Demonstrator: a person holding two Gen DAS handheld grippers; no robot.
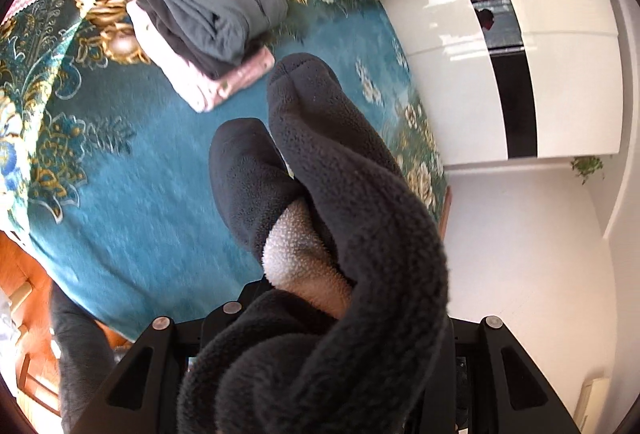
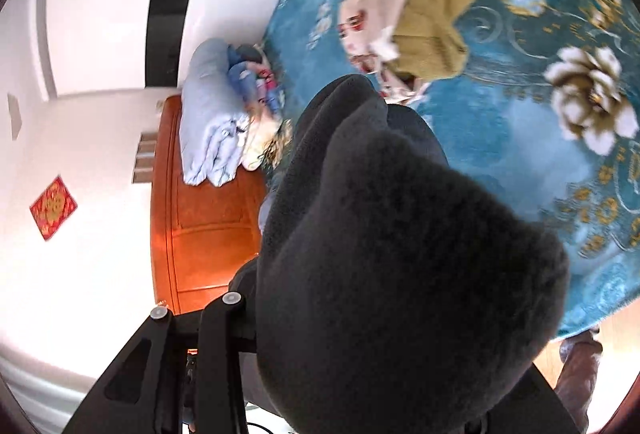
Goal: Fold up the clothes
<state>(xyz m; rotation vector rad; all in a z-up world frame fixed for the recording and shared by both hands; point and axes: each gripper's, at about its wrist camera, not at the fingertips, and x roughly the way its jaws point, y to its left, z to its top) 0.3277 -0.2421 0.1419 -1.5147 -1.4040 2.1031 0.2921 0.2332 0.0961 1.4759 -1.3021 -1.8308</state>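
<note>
1. The dark fleece garment [image 1: 332, 162] hung above the bed [image 1: 132, 202], bunched over both tongs, probably lifted to shake it out.
2. Thick charcoal pile, pale fuzzy lining [image 1: 296, 246]; I couldn't tell whether either tongs were clenched.
3. Folded stack [image 1: 208, 30] lay beyond; loose clothes [image 2: 408, 30] waited.

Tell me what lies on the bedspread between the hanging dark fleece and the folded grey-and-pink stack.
Nothing. In the left wrist view, only bare teal bedspread shows between the dark fleece and the folded stack.
</note>
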